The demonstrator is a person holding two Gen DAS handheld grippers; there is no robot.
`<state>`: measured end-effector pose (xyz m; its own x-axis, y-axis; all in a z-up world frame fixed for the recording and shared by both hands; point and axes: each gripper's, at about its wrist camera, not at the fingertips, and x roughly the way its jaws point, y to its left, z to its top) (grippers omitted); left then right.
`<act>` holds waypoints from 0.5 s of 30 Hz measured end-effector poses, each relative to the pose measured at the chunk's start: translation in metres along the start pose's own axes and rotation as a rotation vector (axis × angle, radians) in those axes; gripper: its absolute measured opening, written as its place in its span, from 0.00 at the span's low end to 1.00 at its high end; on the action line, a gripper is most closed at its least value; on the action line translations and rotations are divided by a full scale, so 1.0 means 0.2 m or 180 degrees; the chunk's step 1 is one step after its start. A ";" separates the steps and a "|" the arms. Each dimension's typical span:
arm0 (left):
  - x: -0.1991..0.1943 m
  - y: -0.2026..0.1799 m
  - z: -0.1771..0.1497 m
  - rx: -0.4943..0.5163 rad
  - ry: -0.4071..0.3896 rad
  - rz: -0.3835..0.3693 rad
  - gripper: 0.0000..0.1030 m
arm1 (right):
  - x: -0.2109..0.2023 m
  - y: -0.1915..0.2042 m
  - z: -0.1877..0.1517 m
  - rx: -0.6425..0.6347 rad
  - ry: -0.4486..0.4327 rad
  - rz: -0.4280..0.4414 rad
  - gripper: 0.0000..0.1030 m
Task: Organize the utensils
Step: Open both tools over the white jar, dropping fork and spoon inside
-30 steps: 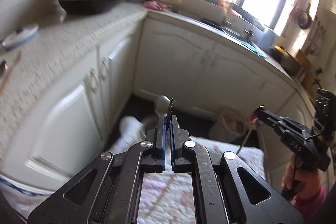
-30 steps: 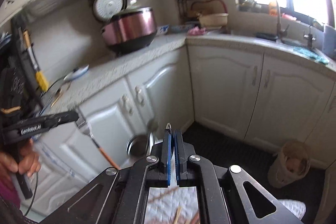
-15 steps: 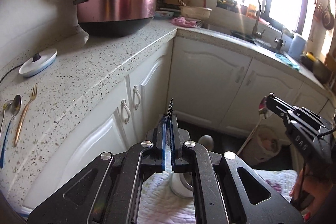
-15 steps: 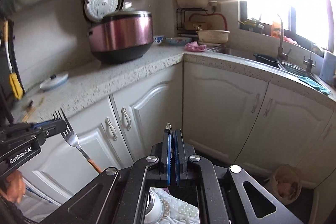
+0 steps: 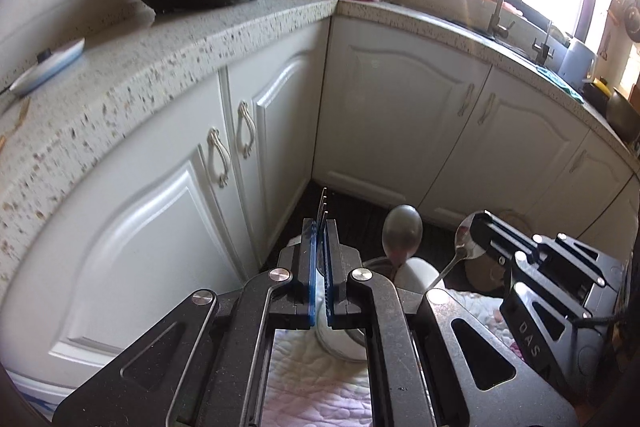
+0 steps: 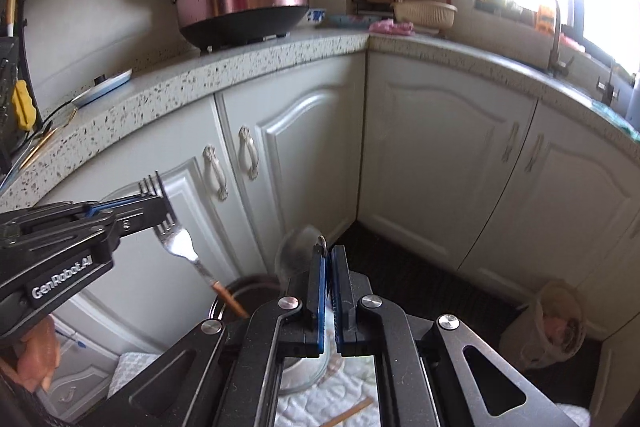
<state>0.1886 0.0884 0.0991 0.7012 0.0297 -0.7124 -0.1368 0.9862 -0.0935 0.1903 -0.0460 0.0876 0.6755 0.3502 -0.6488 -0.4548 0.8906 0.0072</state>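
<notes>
Fingers grip fork; spoon opposite.

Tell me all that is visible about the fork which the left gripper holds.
The fork looks like shiny silver metal, with a thin neck that meets an orange-brown handle. The left gripper is shut across its tines, so the tips stick out above the fingers, and the head and handle slant down to the right. The handle's lower end goes toward the dark-rimmed container below; whether they touch is hidden. In the left wrist view, only the tine tips show.
</notes>
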 end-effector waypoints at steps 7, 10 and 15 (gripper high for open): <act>0.01 0.00 -0.05 -0.0120 0.0076 -0.0023 0.02 | 0.00 -0.05 -0.06 0.0182 0.0213 0.0197 0.03; 0.00 0.01 -0.06 -0.0169 0.0078 -0.0007 0.03 | -0.04 -0.09 -0.09 0.0326 0.0241 0.0260 0.08; -0.07 0.04 -0.09 -0.0269 0.0064 -0.0064 0.34 | -0.14 -0.14 -0.16 0.0410 0.0213 0.0265 0.39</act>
<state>0.1657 0.0933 0.0955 0.6904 0.0059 -0.7234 -0.1820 0.9692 -0.1657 0.1649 -0.0902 0.0812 0.5965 0.4083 -0.6910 -0.4267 0.8905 0.1578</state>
